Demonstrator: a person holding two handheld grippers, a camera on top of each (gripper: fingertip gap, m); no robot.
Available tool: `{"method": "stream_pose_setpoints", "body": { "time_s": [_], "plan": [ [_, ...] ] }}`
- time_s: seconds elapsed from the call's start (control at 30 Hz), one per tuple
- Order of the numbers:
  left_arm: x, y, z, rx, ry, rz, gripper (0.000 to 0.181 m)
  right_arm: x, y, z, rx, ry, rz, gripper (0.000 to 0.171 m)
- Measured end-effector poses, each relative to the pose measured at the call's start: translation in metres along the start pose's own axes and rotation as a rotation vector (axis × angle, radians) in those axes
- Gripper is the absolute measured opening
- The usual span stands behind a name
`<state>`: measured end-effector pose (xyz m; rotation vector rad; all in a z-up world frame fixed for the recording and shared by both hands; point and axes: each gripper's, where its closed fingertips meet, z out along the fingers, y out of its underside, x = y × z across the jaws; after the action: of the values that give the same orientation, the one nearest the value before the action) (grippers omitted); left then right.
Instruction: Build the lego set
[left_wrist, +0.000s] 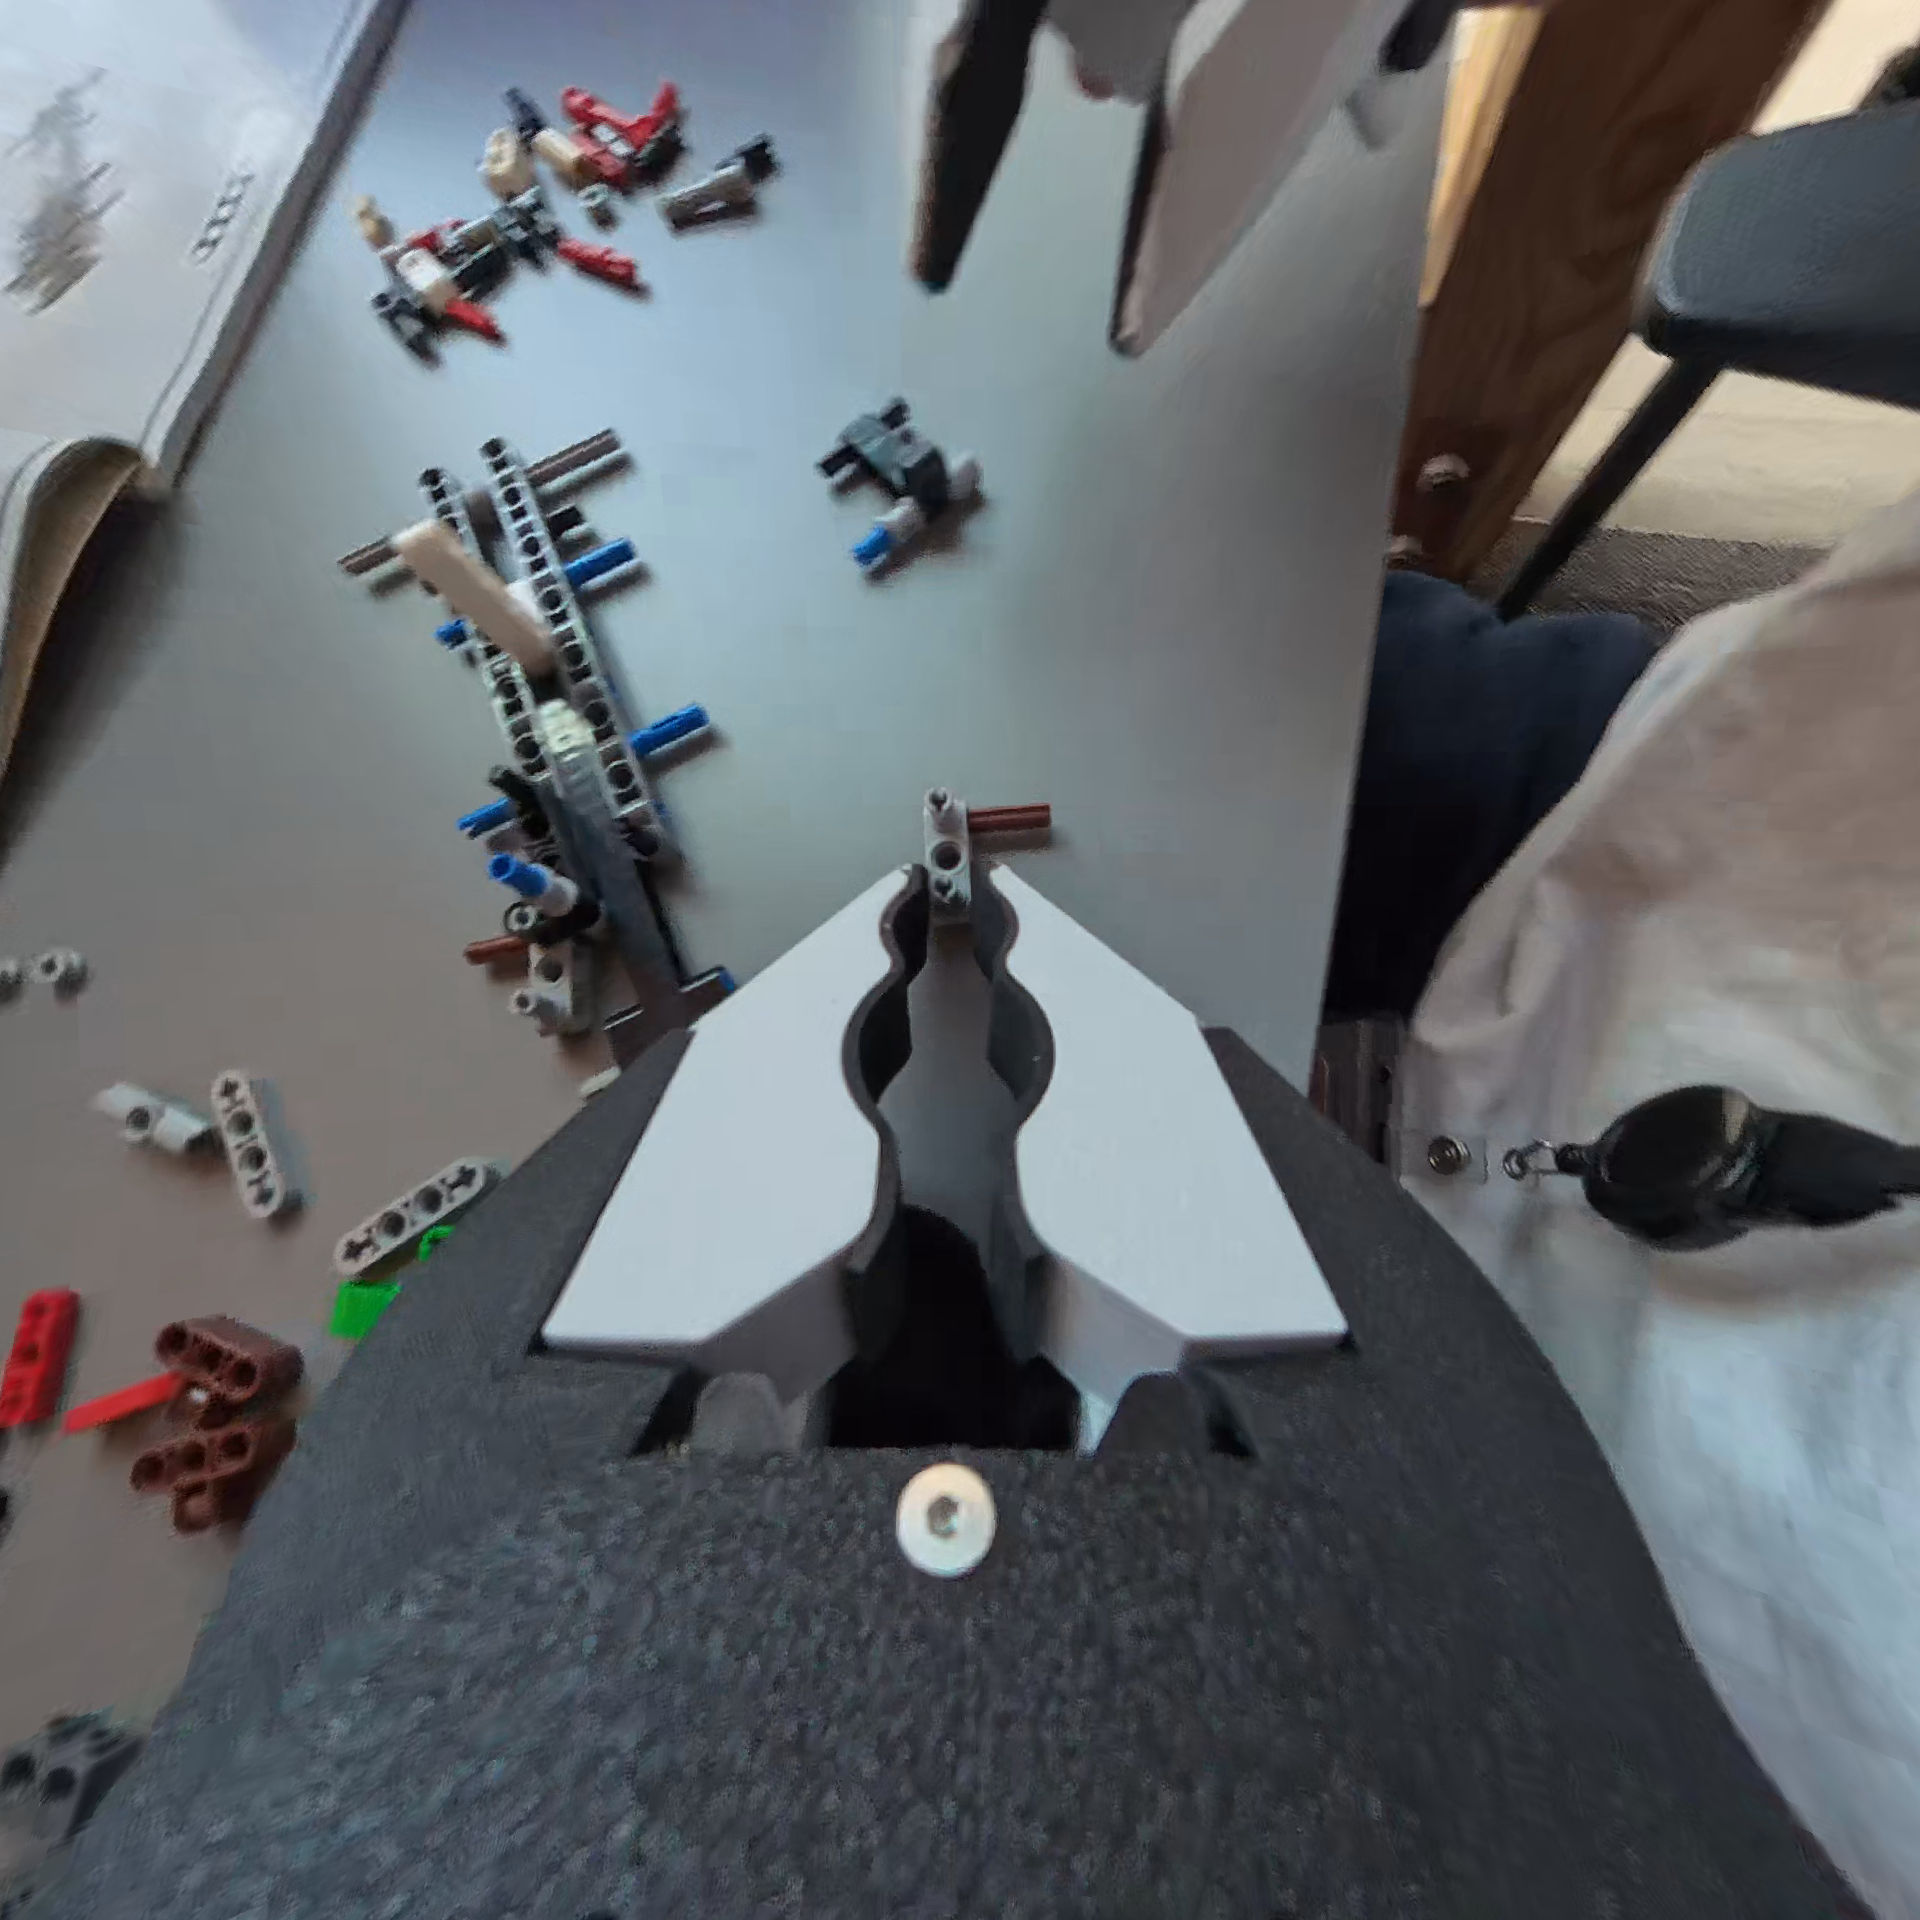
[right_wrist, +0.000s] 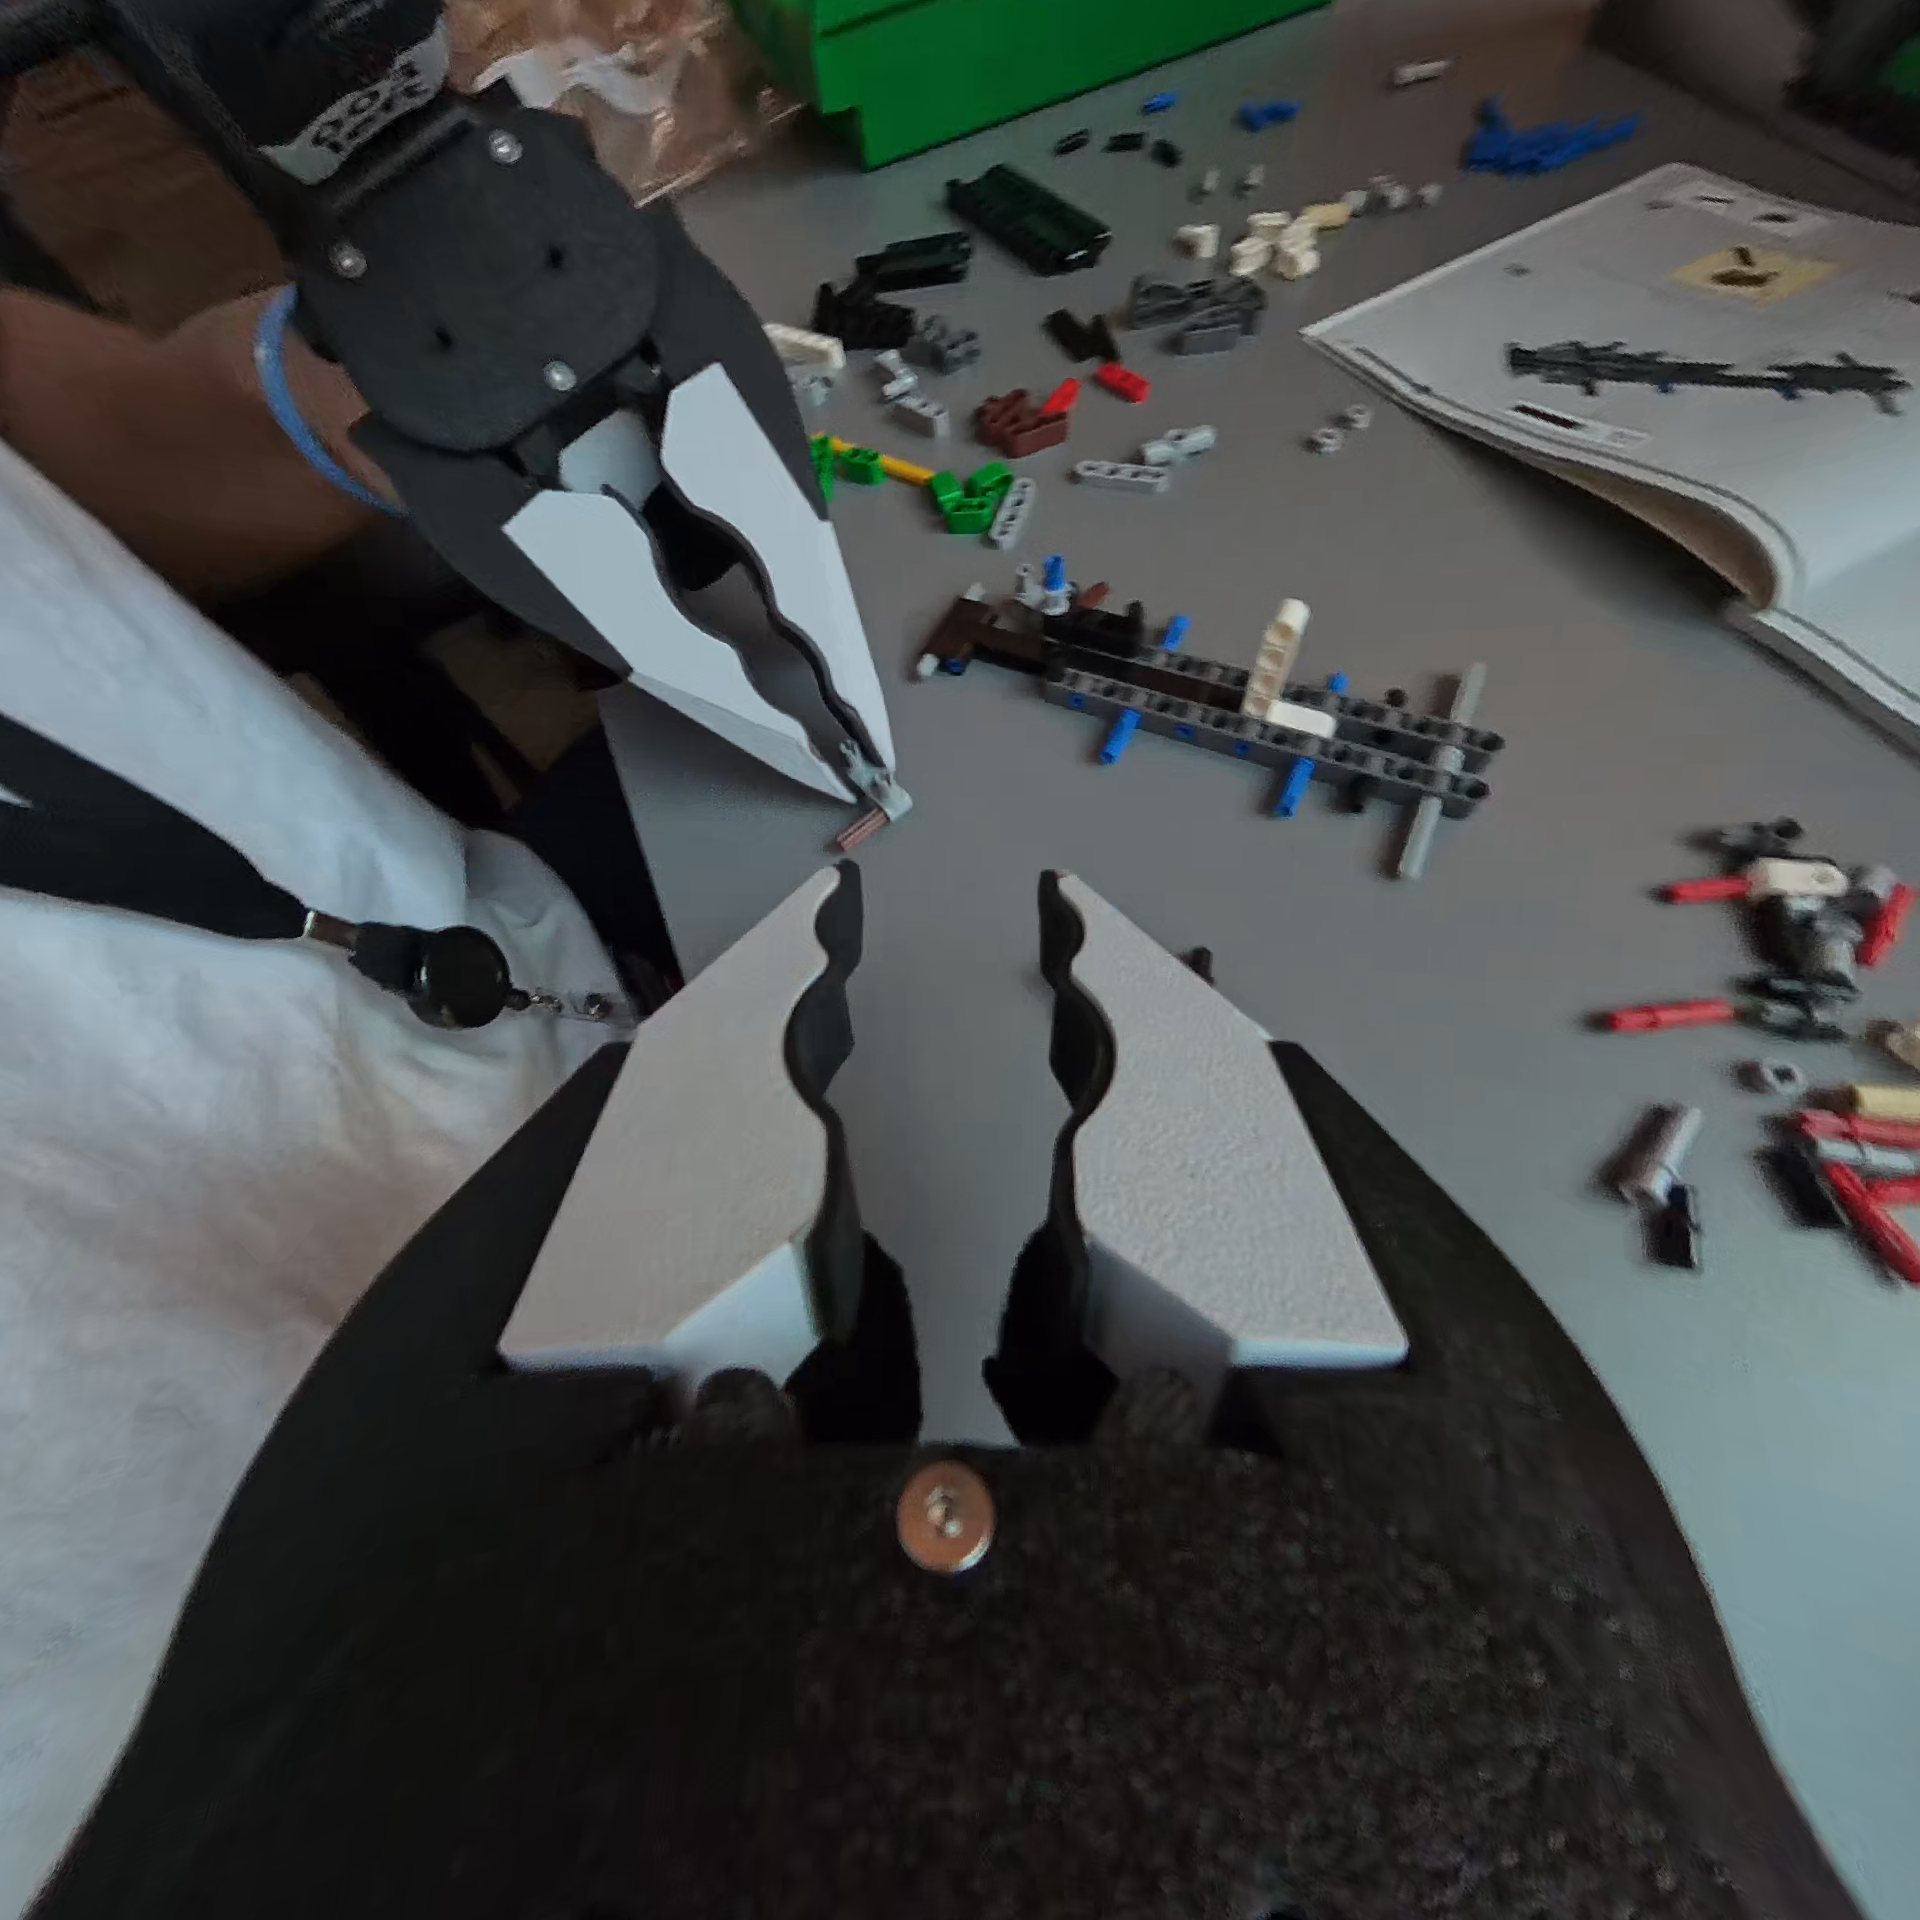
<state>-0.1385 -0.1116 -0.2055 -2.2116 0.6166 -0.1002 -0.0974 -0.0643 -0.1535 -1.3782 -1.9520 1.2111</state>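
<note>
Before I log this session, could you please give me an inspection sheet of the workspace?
Surface: grey table, bare in front of the grippers.
Job's things: long beam assembly; open instruction booklet.
Clutter: loose parts scattered; green box.
Grippers: left gripper shut on small grey connector with a brown axle; right gripper open, empty.
Cables: nothing seen.
Surroundings: person's white shirt, chair.
</note>
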Motion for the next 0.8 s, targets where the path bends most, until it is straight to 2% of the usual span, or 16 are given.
{"method": "stream_pose_setpoints", "body": {
  "time_s": [0.13, 0.3, 0.47, 0.67, 0.8],
  "plan": [
    [-0.011, -0.001, 0.004, -0.012, -0.017, -0.101, 0.007, 0.019, 0.002, -0.013, 0.118, 0.078, 0.138, 0.031],
    [-0.011, -0.002, 0.005, -0.016, -0.002, -0.149, 0.006, 0.025, -0.007, -0.02, 0.257, -0.026, 0.262, 0.034],
    [-0.016, -0.002, 0.003, -0.013, -0.039, -0.185, 0.015, 0.033, -0.014, -0.021, 0.303, -0.063, 0.254, 0.022],
    [-0.035, -0.016, -0.03, 0.119, -0.11, -0.286, 0.026, 0.073, -0.016, -0.024, 0.294, 0.182, 0.148, 0.019],
    [-0.066, -0.02, -0.073, 0.322, -0.197, -0.319, 0.025, 0.089, -0.028, -0.032, 0.381, 0.23, 0.143, 0.024]
  ]
}}
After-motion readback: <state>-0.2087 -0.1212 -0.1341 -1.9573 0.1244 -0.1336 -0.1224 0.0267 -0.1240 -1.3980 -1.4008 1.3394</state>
